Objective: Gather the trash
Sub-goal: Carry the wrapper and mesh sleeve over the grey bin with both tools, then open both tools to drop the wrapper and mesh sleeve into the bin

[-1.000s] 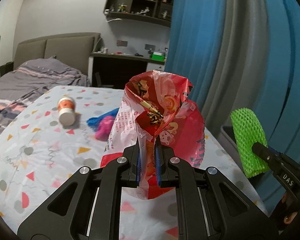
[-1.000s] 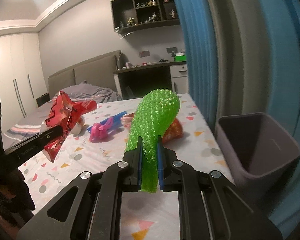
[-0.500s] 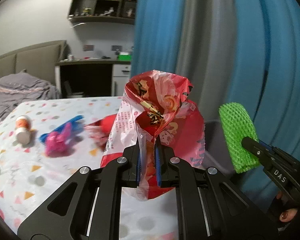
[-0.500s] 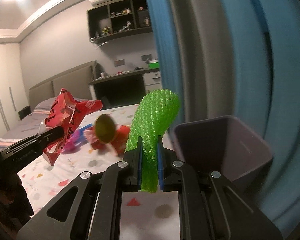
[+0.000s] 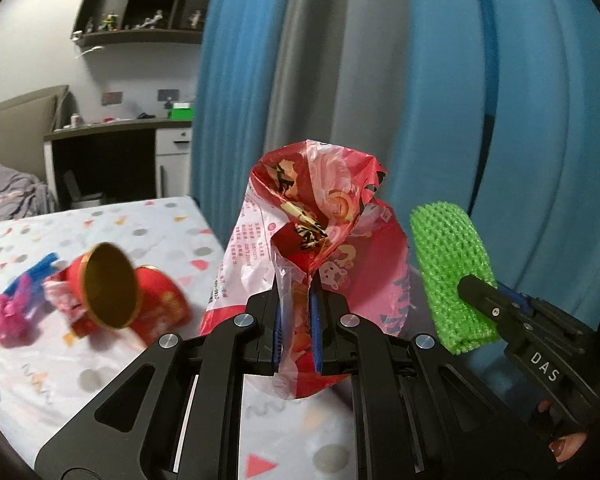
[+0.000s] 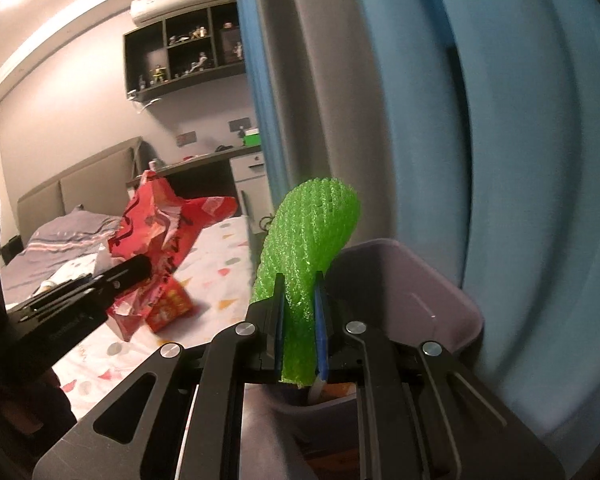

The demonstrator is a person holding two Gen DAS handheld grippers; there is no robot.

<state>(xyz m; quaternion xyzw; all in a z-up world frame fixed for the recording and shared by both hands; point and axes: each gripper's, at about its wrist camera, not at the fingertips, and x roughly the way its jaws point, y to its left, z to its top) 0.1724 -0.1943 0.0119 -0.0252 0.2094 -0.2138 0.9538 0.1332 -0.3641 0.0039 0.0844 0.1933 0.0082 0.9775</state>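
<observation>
My left gripper [image 5: 296,300] is shut on a crumpled red snack wrapper [image 5: 324,220], held upright above the bed's right edge; it also shows in the right wrist view [image 6: 168,216]. My right gripper [image 6: 298,300] is shut on a green foam net sleeve [image 6: 312,232], held over the near rim of a grey trash bin [image 6: 428,292]. The sleeve shows in the left wrist view [image 5: 452,268], just right of the wrapper. Some trash lies at the bin's bottom.
On the patterned bed sheet [image 5: 100,360] lie a red paper cup with gold inside [image 5: 116,288], a red box [image 6: 172,304] and a pink and blue toy [image 5: 12,308]. Blue and grey curtains [image 5: 420,80] hang behind the bin. A desk [image 5: 112,148] stands at the far wall.
Both grippers have swung right, from over the bed toward the curtain. The bin now sits directly under the right gripper. Both still hold their items.
</observation>
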